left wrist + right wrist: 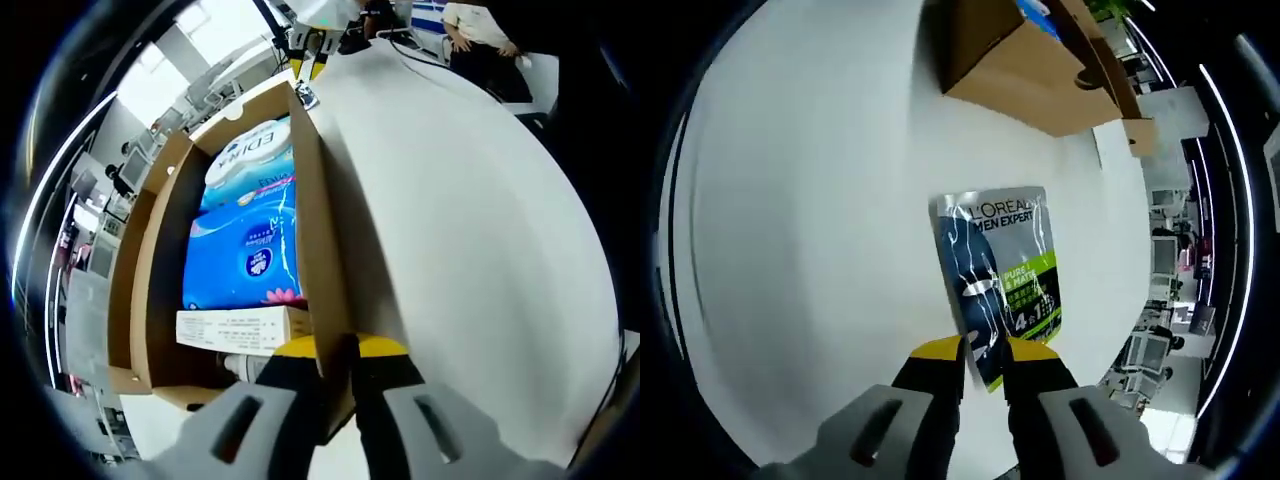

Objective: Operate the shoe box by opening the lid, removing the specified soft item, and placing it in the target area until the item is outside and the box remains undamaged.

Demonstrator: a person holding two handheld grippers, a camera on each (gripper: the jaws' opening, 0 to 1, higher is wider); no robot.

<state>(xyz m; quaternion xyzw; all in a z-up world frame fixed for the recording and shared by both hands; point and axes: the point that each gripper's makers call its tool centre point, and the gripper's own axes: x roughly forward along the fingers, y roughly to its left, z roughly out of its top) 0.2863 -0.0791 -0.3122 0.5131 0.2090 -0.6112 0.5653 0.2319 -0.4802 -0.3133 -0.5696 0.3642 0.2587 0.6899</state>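
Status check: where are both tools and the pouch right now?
Left tool clamped on box wall, box open. Right tool shut on L'Oreal pouch, outside the box over the white table. Nothing in the way.

Open-plan lab/office: rows of desks w/ monitors (1165, 262).

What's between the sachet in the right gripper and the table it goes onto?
Nothing visible. The right gripper pinches the L'Oreal sachet by its near edge over bare white table; the cardboard box sits well beyond it.
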